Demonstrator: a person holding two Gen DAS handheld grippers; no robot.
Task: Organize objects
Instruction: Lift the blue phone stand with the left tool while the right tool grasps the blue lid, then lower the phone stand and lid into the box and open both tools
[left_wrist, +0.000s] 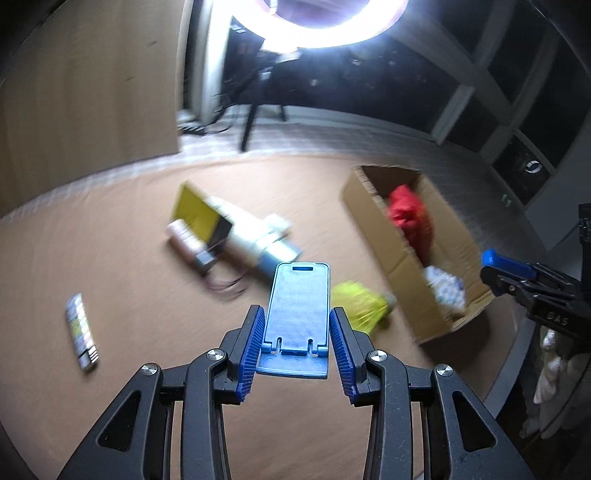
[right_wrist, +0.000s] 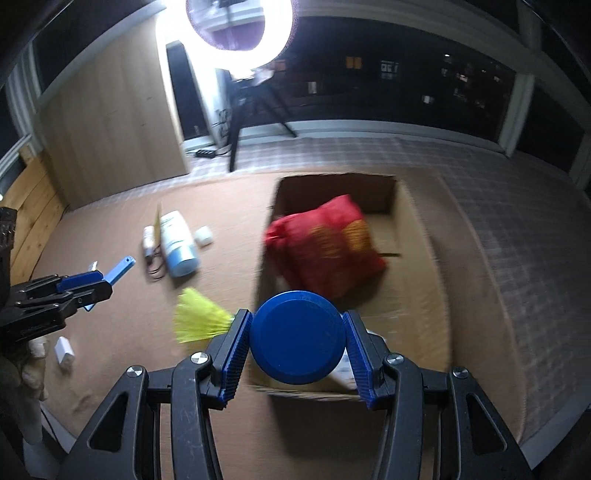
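You are carrying a blue phone stand (left_wrist: 297, 306) and a blue lid (right_wrist: 297, 338), clamped in your left claw (left_wrist: 297, 332) and right claw (right_wrist: 297, 345), toward the cardboard box (right_wrist: 424, 295); more things are waiting beside it.

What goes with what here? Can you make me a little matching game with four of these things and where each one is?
Things:
1. blue phone stand
2. blue round lid
3. red bag
4. yellow packet

Places:
A. inside the cardboard box
B. between the fingers of the right gripper
C. on the brown surface beside the box
D. between the fingers of the left gripper

Pairs: 1-D, 2-B, 3-A, 4-C
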